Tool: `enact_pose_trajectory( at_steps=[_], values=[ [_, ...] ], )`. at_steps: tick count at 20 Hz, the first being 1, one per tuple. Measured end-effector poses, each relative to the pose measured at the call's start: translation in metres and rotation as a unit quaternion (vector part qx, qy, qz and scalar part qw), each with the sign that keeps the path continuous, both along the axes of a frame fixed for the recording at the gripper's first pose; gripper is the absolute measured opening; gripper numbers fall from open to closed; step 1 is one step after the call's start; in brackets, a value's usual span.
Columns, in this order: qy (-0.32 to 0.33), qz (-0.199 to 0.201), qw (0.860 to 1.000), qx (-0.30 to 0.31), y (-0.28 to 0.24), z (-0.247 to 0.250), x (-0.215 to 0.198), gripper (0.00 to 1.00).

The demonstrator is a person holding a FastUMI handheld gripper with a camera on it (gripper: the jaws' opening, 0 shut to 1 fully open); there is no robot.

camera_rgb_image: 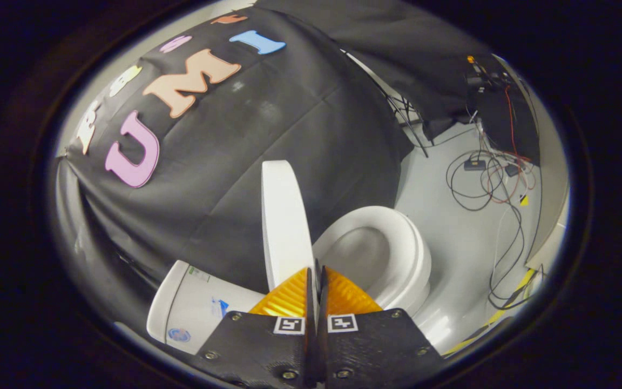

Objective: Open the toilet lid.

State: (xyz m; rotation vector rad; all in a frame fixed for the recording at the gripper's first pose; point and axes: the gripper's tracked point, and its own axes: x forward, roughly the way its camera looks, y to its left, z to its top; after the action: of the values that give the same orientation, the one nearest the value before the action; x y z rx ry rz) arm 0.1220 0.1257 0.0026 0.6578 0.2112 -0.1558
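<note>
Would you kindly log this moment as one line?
gripper: shut on lid | lid: raised, edge between fingers | seat: down, bowl exposed | tank: beside lid

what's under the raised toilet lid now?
The lid stands raised on edge, its rim pinched between the gripper fingers. Beside it the seat lies down around the open, empty-looking bowl. The fingers cover the bowl's near part and the hinge.

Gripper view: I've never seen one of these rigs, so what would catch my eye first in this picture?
Probably the white toilet lid, standing raised on edge just ahead of the gripper, whose orange fingers are closed almost together, a thin edge of the lid between them. Beside the lid lies the open seat and bowl, with the tank on the lid's other side. Beyond the bowl, loose cables sprawl over the pale floor.
</note>
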Motion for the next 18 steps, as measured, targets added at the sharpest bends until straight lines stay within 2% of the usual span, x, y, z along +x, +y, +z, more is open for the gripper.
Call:
enact_pose_trajectory(
  at_steps=[4,13,18],
  values=[
    [-0.004,0.005,0.997,-0.075,0.017,0.014,-0.004,0.01],
    [-0.013,0.018,0.989,-0.143,0.052,0.034,-0.02,0.01],
    [-0.022,0.017,0.98,-0.197,0.076,0.048,-0.03,0.01]
  ],
)
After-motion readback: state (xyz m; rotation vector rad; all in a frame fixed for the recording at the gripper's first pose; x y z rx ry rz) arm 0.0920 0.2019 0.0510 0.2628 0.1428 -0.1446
